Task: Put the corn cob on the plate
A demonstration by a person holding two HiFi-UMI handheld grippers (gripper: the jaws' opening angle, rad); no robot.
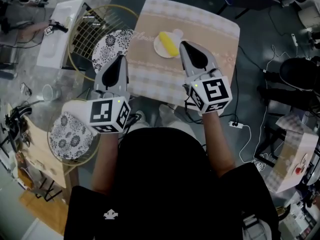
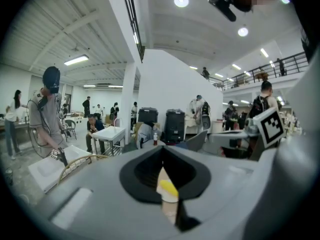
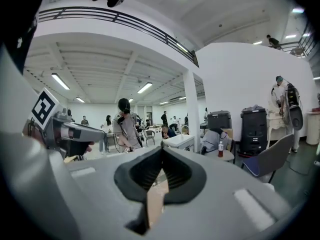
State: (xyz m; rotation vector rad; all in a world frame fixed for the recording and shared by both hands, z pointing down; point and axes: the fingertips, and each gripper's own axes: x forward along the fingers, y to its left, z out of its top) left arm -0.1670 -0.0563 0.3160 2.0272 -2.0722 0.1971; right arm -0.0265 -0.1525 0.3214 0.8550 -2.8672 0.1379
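A yellow corn cob (image 1: pixel 167 44) lies on a small white plate (image 1: pixel 159 49) near the far side of the beige tablecloth (image 1: pixel 150 74). My right gripper (image 1: pixel 183 44) hovers just right of the plate, shut and empty, its tips close to the cob. My left gripper (image 1: pixel 121 58) hangs over the table's left edge, also shut with nothing in it. In the left gripper view, the cob (image 2: pixel 168 188) and plate (image 2: pixel 170 199) show through the gap under the closed jaws of the left gripper (image 2: pixel 161 149). In the right gripper view only tablecloth (image 3: pixel 155 196) shows below the right gripper (image 3: pixel 161 149).
Left of the table stand a round wire rack (image 1: pixel 92 29), a white basin (image 1: pixel 57 34), a patterned plate (image 1: pixel 112 46), another patterned plate (image 1: pixel 70 134) nearer me and a glass (image 1: pixel 49 91). Cables and a box (image 1: pixel 295 156) lie on the floor at right.
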